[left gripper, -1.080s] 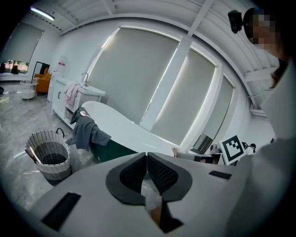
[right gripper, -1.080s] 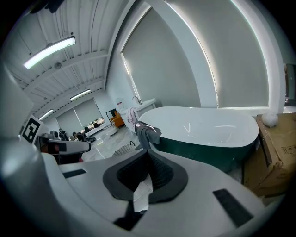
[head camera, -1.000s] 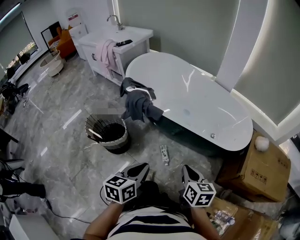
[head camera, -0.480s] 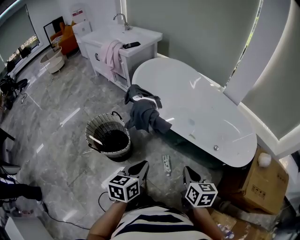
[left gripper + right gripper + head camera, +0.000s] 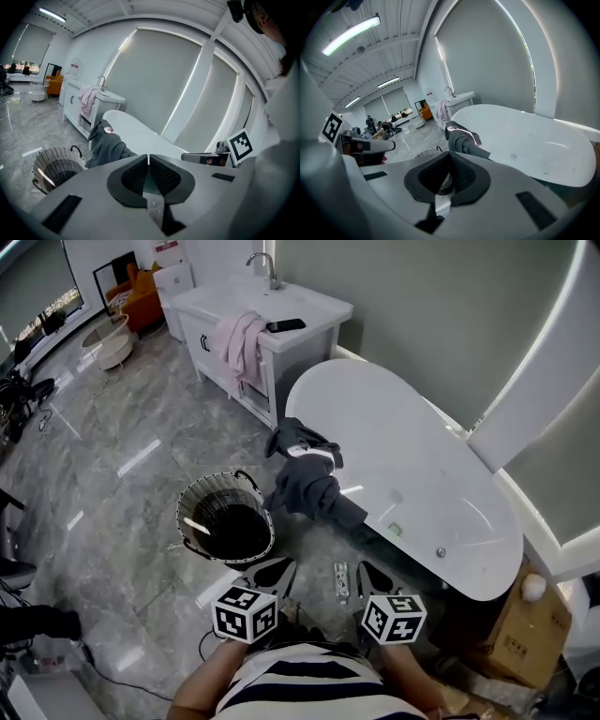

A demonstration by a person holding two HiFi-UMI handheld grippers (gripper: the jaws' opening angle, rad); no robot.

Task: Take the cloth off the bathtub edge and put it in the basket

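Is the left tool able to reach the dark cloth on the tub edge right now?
Probably, after moving in and opening: the left tool, jaws shut, is held near the person, apart from the cloth on the bathtub edge. Only open floor lies between; the basket stands aside.

Grey marble floor (image 5: 122,427) | basket (image 5: 234,526) beside bathtub (image 5: 403,465) | small tube (image 5: 341,579) near both | cardboard box (image 5: 520,638) at tub's end
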